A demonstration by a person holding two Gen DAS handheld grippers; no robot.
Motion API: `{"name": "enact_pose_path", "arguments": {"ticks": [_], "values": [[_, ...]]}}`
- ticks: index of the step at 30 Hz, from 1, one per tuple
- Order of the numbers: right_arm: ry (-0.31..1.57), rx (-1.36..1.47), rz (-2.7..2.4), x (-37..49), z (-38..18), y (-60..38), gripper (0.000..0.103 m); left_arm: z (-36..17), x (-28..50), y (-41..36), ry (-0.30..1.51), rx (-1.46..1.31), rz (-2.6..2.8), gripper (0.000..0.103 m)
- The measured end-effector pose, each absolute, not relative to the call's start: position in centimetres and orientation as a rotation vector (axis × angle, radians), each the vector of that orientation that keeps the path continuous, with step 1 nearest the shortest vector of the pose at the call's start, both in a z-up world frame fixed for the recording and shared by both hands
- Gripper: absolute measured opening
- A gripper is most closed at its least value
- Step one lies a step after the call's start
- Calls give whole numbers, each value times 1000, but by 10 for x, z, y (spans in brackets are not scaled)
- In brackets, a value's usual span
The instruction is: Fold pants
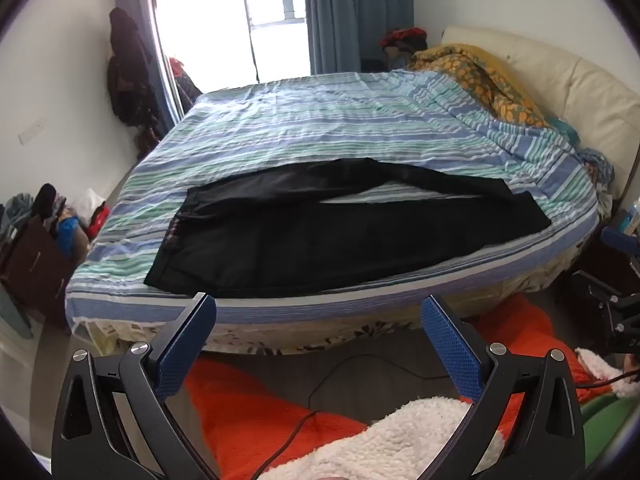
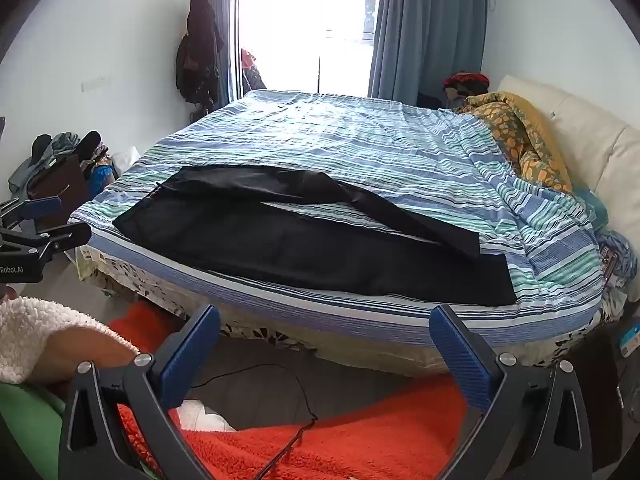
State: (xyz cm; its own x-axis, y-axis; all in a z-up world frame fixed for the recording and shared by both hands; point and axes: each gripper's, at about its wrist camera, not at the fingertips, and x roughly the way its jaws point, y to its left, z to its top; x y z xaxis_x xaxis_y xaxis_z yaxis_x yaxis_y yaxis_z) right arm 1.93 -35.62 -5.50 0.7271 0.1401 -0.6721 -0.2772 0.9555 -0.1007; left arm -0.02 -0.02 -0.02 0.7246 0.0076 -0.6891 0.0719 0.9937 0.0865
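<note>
Black pants [image 1: 320, 236] lie flat along the near edge of a bed with a blue and green striped cover [image 1: 320, 120]. The waist is at the left and the two legs run to the right, spread in a narrow V. They also show in the right wrist view [image 2: 304, 248]. My left gripper [image 1: 320, 316] is open and empty, held off the bed just below its near edge. My right gripper [image 2: 324, 328] is open and empty, also in front of the bed edge. The left gripper shows at the left of the right wrist view [image 2: 44, 236].
A yellow-orange patterned blanket [image 1: 480, 76] lies bunched at the cream headboard [image 2: 592, 148] on the right. Clothes are piled on the floor at the left [image 1: 48, 220]. An orange blanket [image 2: 360, 440] and a black cable [image 2: 296, 432] lie below the grippers.
</note>
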Motion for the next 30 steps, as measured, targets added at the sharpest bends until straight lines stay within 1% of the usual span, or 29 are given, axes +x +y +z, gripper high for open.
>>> {"name": "enact_pose_path", "arguments": {"ticks": [30], "values": [[741,-240,168,22,-56,-350,103,-12,2,10,776,91,-17,102]]}}
